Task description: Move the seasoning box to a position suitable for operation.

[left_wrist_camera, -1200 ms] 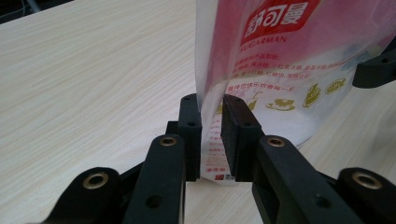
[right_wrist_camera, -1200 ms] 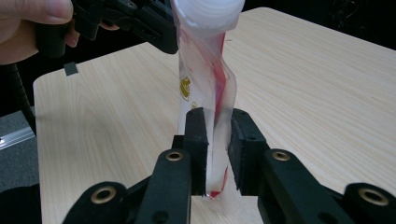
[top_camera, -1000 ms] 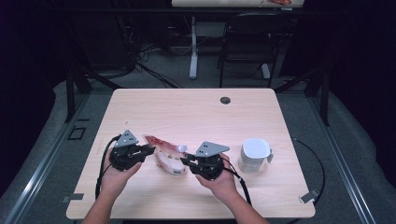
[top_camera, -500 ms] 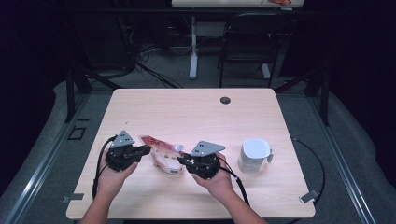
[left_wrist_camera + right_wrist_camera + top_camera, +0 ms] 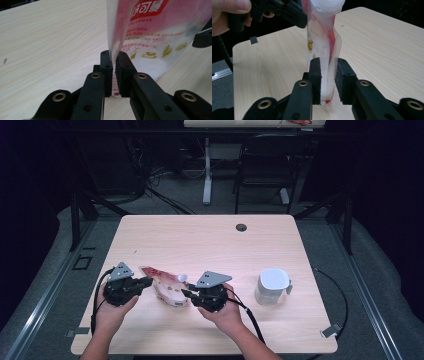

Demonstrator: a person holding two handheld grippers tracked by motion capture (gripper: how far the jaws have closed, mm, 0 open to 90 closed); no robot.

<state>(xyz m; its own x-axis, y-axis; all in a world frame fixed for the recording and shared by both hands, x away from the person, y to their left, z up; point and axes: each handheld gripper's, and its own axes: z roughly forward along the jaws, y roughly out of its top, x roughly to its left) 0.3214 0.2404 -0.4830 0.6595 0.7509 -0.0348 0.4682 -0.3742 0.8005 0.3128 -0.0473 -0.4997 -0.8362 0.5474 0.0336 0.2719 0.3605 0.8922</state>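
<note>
A red and white printed pouch (image 5: 167,287) with a white screw cap (image 5: 183,277) is held between both grippers just above the table (image 5: 200,240). My left gripper (image 5: 149,281) is shut on one thin edge of the pouch (image 5: 155,37), its jaws (image 5: 113,56) pinching the film. My right gripper (image 5: 186,292) comes from the other side. Its jaws (image 5: 328,65) clamp the lower part of the pouch (image 5: 322,50), with the cap (image 5: 327,5) above. The left gripper (image 5: 294,15) shows behind, in a hand.
A white jug (image 5: 272,286) with a small handle stands on the table to the right of my right hand. A dark round grommet (image 5: 241,227) sits near the far edge. Cables trail from both grippers. Chairs and a desk leg stand beyond.
Both grippers and the pouch have shifted a little to the left. The right gripper has come closer onto the pouch.
</note>
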